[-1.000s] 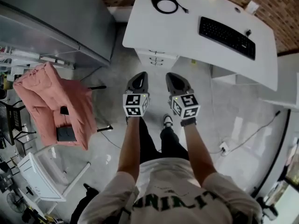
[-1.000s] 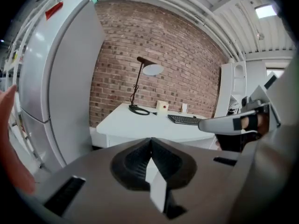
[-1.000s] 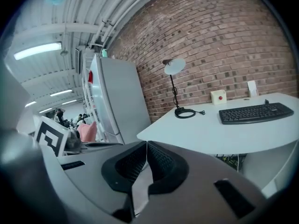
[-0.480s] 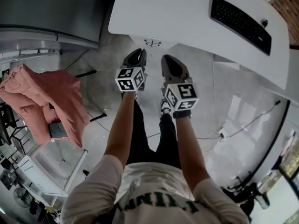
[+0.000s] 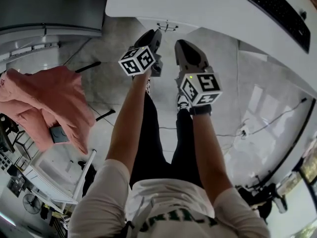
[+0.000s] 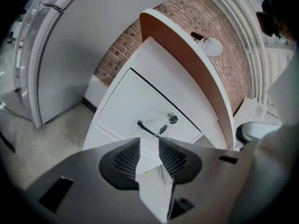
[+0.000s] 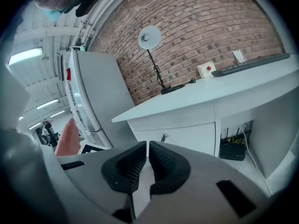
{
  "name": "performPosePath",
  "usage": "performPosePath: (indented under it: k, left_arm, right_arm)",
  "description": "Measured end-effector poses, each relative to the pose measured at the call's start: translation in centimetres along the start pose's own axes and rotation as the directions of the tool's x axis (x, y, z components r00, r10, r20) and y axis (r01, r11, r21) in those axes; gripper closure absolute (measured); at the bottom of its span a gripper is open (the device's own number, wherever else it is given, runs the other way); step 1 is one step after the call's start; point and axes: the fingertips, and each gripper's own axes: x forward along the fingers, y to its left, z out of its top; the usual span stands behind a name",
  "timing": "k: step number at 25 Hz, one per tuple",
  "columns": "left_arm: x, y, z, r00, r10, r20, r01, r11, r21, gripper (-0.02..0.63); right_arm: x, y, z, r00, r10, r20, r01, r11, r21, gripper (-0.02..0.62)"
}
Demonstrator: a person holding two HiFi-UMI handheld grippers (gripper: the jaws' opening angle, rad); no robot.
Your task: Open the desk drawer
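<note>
Under the white desk [image 5: 198, 4], at its far-left end, sits the drawer unit. The top drawer [image 6: 135, 106] is shut flush.

- Handle [image 6: 148, 129]: slim dark bar, mid-front, and it looks like smooth metal. A key hangs from the lock [image 6: 173, 119] just beside it.
- Left gripper [image 6: 149, 148]: jaws are opening and nothing is between them. The handle shows just beyond the gap, not touched.
- Right gripper [image 7: 147, 148]: ribbed black pads are all but together, with nothing held. It hangs beside the left one, aimed at the same front.
- Handling guess: stiff flat panel on runners, light, so it should slide on a steady straight pull. Can't tell whether it's locked.
- Take hold at mid-bar with the pads across it. The bar is thin and slick, so an off-centre pinch could slip or skew the drawer.
- Surfaces: matte white fronts and desktop, rough red brick wall [image 7: 210, 27] behind, glossy grey floor [image 5: 237, 83].
</note>
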Motion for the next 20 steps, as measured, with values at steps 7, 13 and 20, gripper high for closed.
performPosePath:
  k: [7,13,20]
  left_arm:
    - [2.9,0.3,1.0,0.998,-0.045,0.05,0.05,0.993,-0.104,0.471]
    - [5.2,0.7,1.1,0.982,-0.115,0.147,0.158,0.932,-0.327,0.472]
    - [7.2,0.0,1.6,0.963,-0.159,0.217,0.24,0.873,-0.424,0.472]
  right_arm:
    - [-0.2,-0.9,-2.7,1.0,-0.004,-0.001,0.004,1.0,0.022,0.594]
    - [-1.3,-2.3,-3.3,0.999,-0.037,0.001,0.037,0.999,0.018,0.594]
    - [-1.7,-2.3,-4.0,0.999,-0.036,-0.011,0.036,0.999,0.016,0.594]
